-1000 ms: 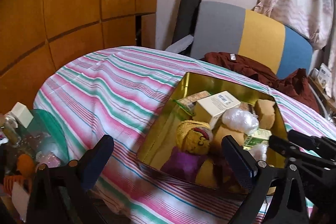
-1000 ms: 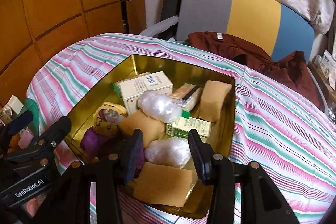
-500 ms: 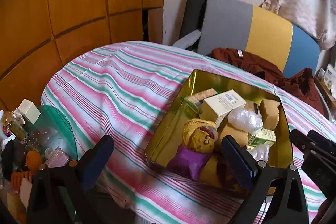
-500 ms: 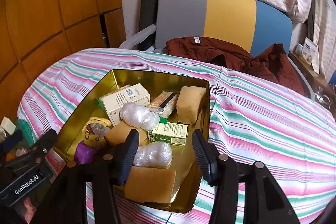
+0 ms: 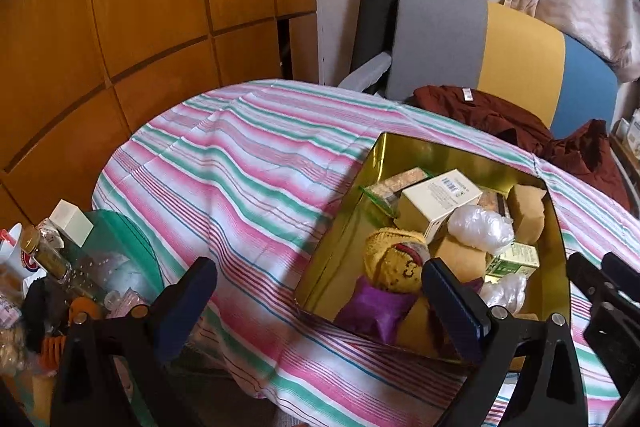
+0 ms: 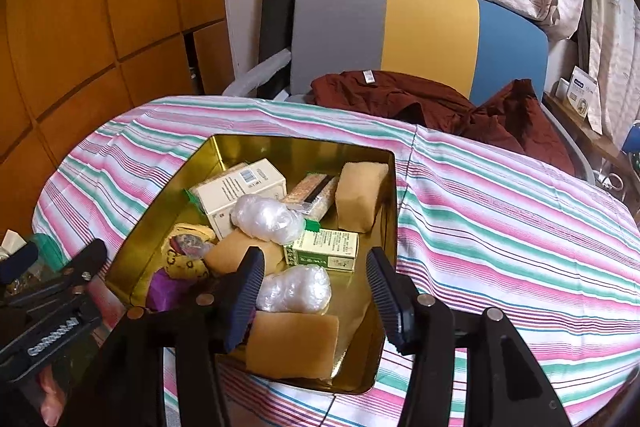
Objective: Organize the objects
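Both claws hover at the near edge of the gold tin (image 6: 304, 147), which sits on the striped worktop (image 6: 500, 219). Right claw (image 6: 316, 291) has just been opening, its jaws apart with nothing pressed between them, above a clear plastic bundle (image 6: 294, 287) and a tan sponge (image 6: 292, 343). Left claw (image 5: 320, 303) gapes wide and empty at the tin's near left corner. Inside: a white box (image 6: 240, 191), a green box (image 6: 324, 251), a yellow knitted doll (image 5: 394, 263).
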